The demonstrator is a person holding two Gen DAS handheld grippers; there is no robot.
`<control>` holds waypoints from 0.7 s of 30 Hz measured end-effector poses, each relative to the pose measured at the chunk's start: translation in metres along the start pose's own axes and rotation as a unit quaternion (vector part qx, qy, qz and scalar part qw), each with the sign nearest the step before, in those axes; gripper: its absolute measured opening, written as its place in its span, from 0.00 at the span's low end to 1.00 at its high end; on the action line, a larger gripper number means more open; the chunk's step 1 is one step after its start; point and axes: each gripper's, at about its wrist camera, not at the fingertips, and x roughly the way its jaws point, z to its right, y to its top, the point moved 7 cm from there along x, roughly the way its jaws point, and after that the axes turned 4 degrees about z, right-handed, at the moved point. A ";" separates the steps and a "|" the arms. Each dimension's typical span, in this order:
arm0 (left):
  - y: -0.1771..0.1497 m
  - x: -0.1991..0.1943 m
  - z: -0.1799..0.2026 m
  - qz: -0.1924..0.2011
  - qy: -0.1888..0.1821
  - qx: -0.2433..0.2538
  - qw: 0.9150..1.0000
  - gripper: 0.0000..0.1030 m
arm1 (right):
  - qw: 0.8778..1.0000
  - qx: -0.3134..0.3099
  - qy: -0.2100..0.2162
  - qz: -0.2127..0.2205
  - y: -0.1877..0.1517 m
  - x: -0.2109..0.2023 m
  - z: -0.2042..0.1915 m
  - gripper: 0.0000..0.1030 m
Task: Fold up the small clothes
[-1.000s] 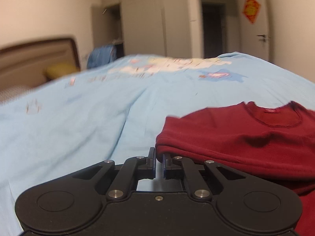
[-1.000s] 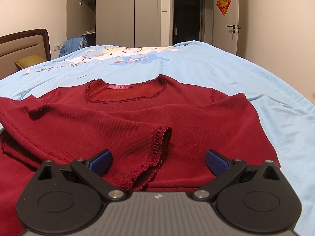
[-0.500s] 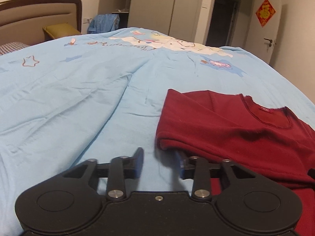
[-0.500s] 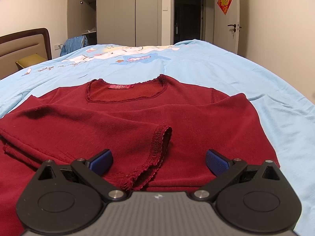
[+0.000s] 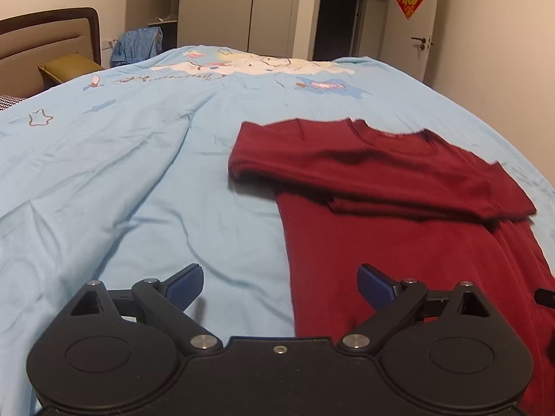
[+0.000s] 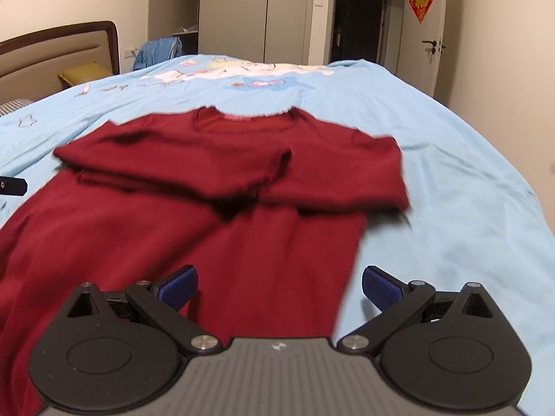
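One bed (image 5: 104, 180) carried one red top (image 6: 215, 228), lying flat with both sleeves folded across its chest. That step looked finished; next came the hem, to be pinched at both corners and lifted toward the collar. Two grippers, left (image 5: 279, 286) and right (image 6: 279, 286), gaped wide, holding nothing.

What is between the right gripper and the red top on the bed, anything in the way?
Nothing visible. The open right gripper hangs directly over the red top's lower part, with only the light blue bedsheet beside it.
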 end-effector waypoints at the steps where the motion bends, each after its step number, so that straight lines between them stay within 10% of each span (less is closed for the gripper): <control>1: -0.006 -0.006 0.001 -0.002 -0.001 -0.001 1.000 0.95 | 1.000 0.004 -0.001 -0.005 -0.008 -0.009 0.003 1.00; 13: -0.072 -0.063 -0.002 -0.056 -0.038 -0.069 0.995 0.89 | 0.995 0.095 0.024 -0.008 -0.063 -0.095 0.013 1.00; 21: -0.082 -0.072 0.002 -0.078 -0.061 -0.097 0.990 0.55 | 0.992 0.113 0.051 -0.011 -0.073 -0.111 0.000 0.66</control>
